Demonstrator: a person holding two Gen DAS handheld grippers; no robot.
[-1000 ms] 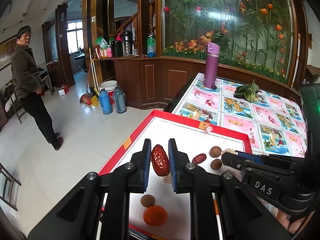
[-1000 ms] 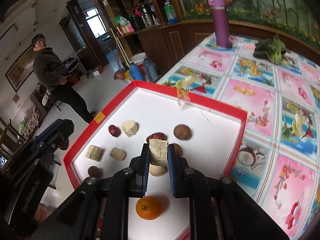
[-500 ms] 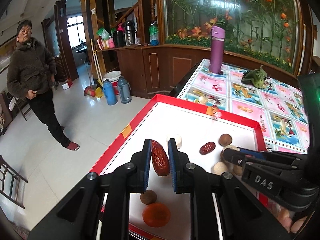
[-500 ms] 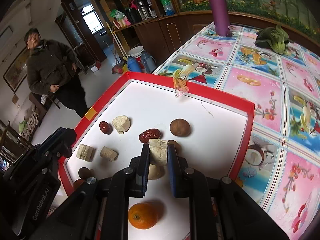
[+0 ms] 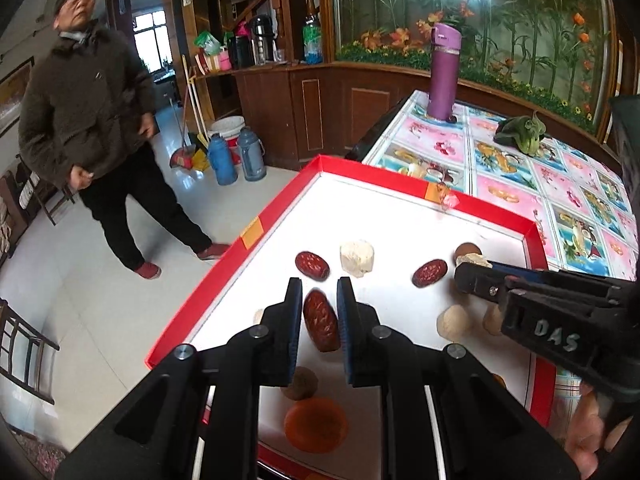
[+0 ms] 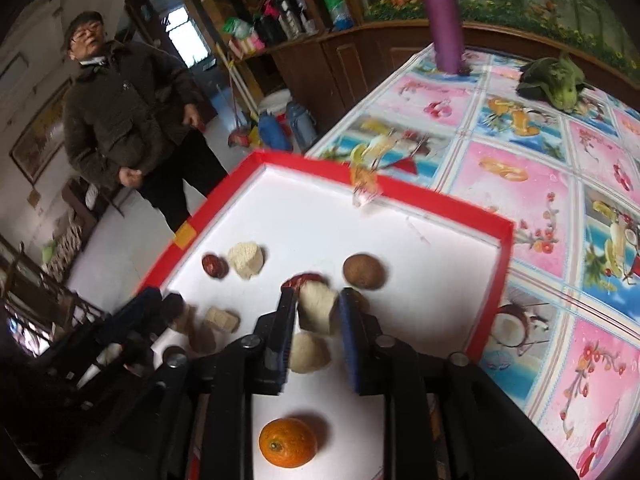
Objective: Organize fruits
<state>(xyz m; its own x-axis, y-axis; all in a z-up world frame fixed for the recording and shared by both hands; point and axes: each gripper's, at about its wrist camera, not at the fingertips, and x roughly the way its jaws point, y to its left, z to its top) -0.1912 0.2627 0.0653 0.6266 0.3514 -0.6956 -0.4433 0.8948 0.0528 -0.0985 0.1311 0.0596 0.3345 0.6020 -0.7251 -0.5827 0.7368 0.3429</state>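
While left gripper (image 5: 319, 305) clamps one red date (image 5: 321, 326), right gripper (image 6: 317, 312) jaws just easing off one pale chunk (image 6: 317, 313), one orange (image 6: 287, 442) at frame bottom, red tray (image 6: 448, 206).

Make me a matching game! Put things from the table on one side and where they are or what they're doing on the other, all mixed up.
Things:
1. orange
2. purple bottle
3. green vegetable
4. left gripper

Places or states:
A. shut on a red date
B. lying on the tablecloth, outside the red tray
C. loose inside the red tray
D. standing upright on the tablecloth

Pairs: 1-C, 2-D, 3-B, 4-A
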